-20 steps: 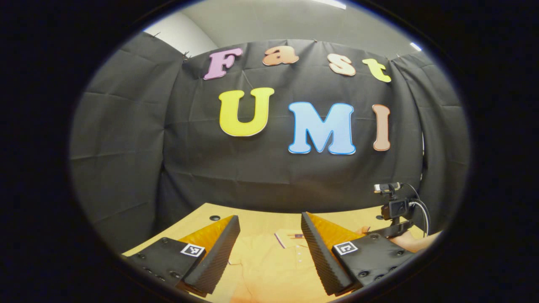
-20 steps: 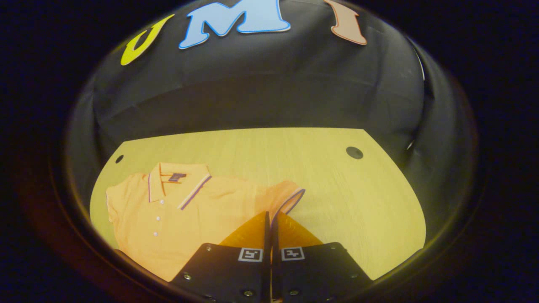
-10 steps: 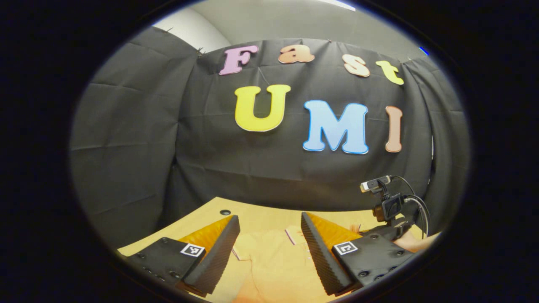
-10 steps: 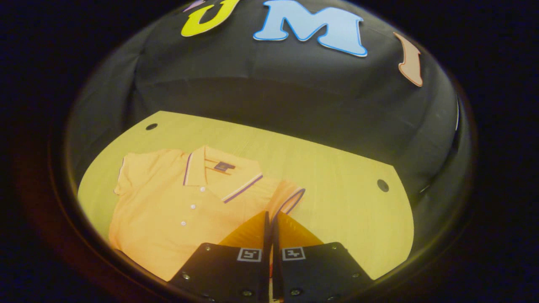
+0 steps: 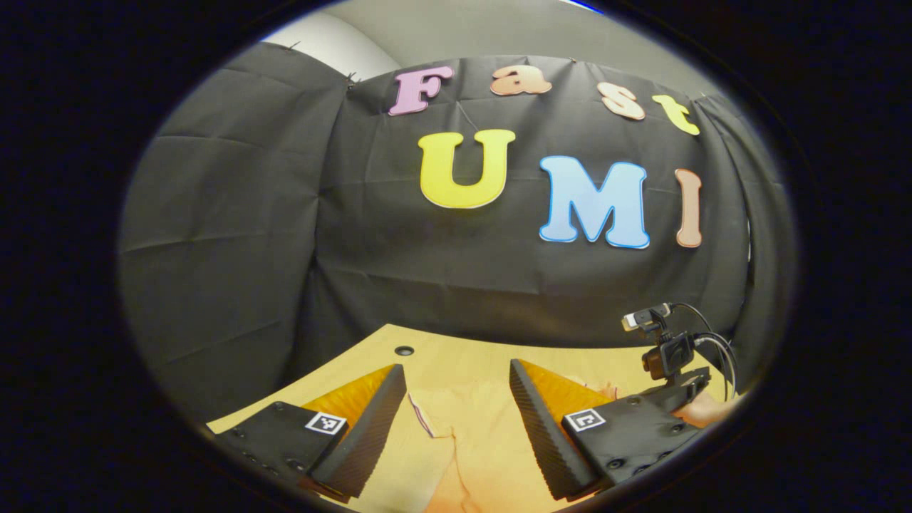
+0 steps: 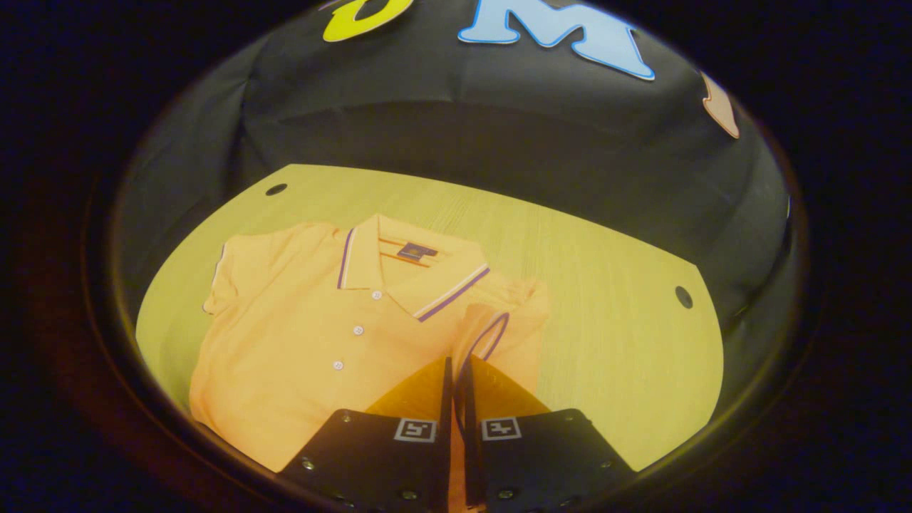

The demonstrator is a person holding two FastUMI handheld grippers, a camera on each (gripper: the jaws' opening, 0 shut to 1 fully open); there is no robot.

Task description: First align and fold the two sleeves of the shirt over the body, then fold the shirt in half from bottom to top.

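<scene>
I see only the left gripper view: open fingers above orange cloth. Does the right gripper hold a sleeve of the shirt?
Observer: Yes. The right gripper is shut on the striped cuff of one sleeve of the orange polo shirt.
Operator: Is the other sleeve folded?
Observer: No. The other sleeve lies spread flat on the light wooden table.
Operator: Which side of the shirt faces up?
Observer: The front: its white buttons show below the striped collar.
</scene>
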